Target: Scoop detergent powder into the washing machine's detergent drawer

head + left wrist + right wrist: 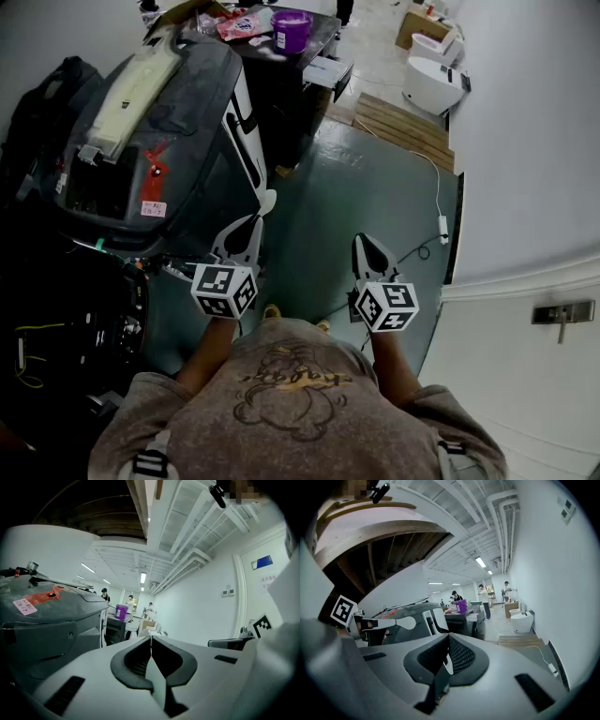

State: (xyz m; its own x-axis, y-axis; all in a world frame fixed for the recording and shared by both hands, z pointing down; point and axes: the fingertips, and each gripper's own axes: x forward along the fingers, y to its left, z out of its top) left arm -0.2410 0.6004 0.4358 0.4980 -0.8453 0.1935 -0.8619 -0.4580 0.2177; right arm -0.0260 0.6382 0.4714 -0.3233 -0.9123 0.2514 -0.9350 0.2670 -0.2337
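Left gripper and right gripper, both clenched on nothing; washing machine ahead-left, nearer the left gripper; purple tub well beyond.

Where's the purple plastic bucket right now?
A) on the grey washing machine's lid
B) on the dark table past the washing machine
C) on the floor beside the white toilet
B: in the head view, the purple plastic bucket stands on the dark table beyond the grey washing machine, not on its lid or on the floor.
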